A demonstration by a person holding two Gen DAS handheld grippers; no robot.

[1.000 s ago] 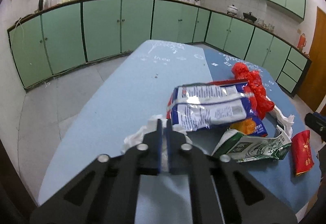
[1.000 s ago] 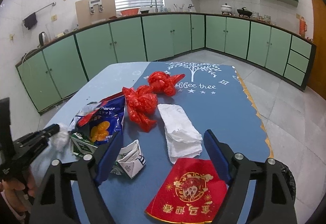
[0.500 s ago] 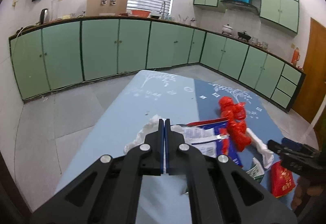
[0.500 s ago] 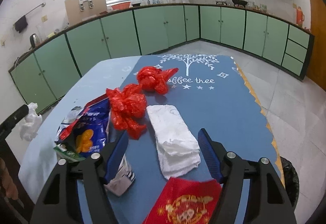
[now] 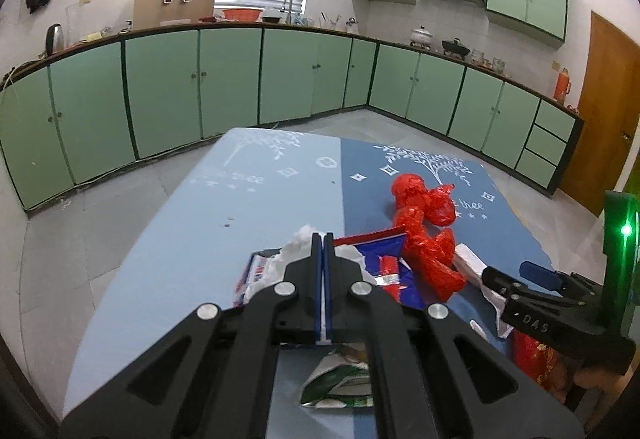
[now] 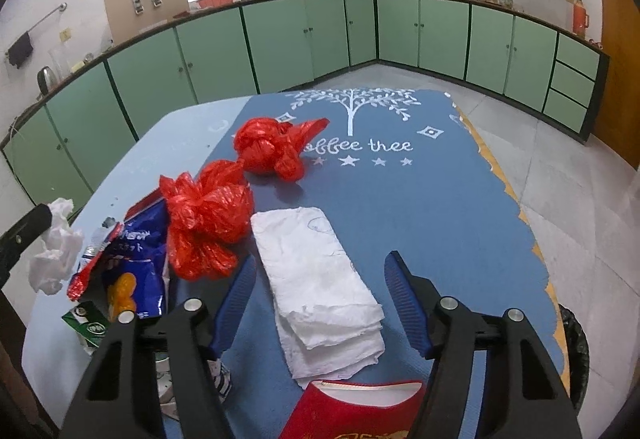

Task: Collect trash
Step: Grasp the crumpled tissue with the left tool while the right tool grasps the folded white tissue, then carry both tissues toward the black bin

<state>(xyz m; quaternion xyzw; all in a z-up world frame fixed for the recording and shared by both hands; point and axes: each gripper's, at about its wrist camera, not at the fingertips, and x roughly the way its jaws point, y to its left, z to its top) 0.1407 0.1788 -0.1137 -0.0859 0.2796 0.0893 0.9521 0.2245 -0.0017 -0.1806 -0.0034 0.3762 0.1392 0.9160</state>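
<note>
My left gripper (image 5: 322, 239) is shut on a crumpled white tissue (image 5: 298, 245) and holds it above the table; the tissue also shows at the left of the right wrist view (image 6: 56, 245). My right gripper (image 6: 320, 279) is open, its jaws on either side of a folded white paper towel (image 6: 320, 287). Two red plastic bags (image 6: 208, 215) (image 6: 272, 151), a blue snack wrapper (image 6: 136, 263), a green and white carton (image 5: 340, 385) and a red envelope (image 6: 360, 411) lie on the blue table mat (image 6: 420, 199).
A black bin (image 6: 574, 351) stands on the floor by the table's right edge. Green cabinets (image 5: 200, 87) line the walls beyond the tiled floor. The right gripper shows at the right of the left wrist view (image 5: 540, 279).
My left gripper has lifted the tissue up off the table and swung right over the snack wrapper. My right gripper has moved forward over the paper towel, still open.
</note>
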